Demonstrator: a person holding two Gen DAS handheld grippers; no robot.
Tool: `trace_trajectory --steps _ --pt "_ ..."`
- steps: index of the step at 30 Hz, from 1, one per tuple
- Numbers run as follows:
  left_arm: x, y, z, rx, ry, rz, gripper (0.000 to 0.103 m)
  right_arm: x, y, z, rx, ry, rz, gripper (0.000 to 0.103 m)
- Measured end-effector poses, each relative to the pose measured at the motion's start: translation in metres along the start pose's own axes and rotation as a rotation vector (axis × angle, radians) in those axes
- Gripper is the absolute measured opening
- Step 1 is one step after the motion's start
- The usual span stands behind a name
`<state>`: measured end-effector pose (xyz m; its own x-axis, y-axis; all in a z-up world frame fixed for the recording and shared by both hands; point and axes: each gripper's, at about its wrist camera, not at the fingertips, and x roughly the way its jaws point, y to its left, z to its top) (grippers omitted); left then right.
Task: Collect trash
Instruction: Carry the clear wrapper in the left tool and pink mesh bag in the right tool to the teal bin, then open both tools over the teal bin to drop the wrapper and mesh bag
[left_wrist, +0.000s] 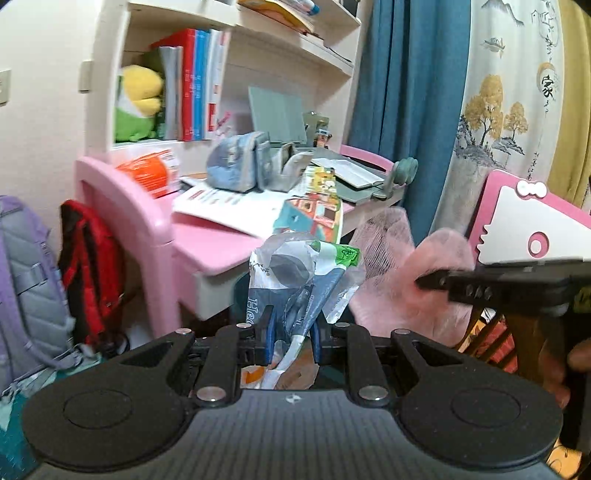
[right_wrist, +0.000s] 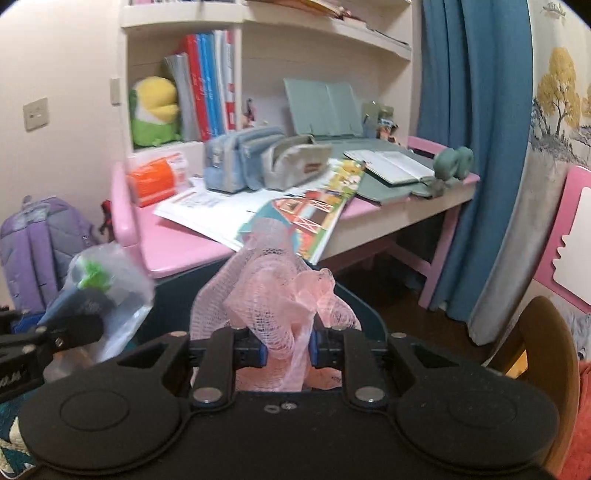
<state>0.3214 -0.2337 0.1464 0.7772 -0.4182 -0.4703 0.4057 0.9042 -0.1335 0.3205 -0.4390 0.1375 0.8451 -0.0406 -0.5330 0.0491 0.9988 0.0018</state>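
Left wrist view: left gripper (left_wrist: 290, 332) clamped on a crumpled plastic wrapper (left_wrist: 295, 280), held up in front of the pink desk's (left_wrist: 210, 247) front edge. Right gripper (right_wrist: 286, 345) clamped on pink netting (right_wrist: 273, 295), probably foam mesh. Books (right_wrist: 210, 96) beyond on the shelf.

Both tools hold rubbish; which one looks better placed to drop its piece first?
Probably the right tool: its pink net hangs directly before the dark bin. The left tool grips a plastic wrapper further aside.
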Motion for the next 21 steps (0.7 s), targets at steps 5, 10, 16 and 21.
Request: trace_trajectory --steps 5,10,16,21 --pt "0.05 -0.014 0.018 -0.018 0.053 -0.013 0.018 0.024 -0.004 0.0 -0.016 0.06 -0.004 0.019" --pt "0.091 -0.019 0.026 -0.042 0.114 -0.008 0.018 0.041 -0.004 -0.002 -0.056 0.121 -0.015 0.022" --pt "0.133 -0.023 0.015 -0.035 0.223 0.003 0.018 0.058 -0.004 -0.005 -0.09 0.19 -0.003 0.03" --pt "0.15 -0.022 0.003 -0.042 0.277 0.013 0.018 0.069 -0.006 -0.01 -0.085 0.221 0.007 0.043"
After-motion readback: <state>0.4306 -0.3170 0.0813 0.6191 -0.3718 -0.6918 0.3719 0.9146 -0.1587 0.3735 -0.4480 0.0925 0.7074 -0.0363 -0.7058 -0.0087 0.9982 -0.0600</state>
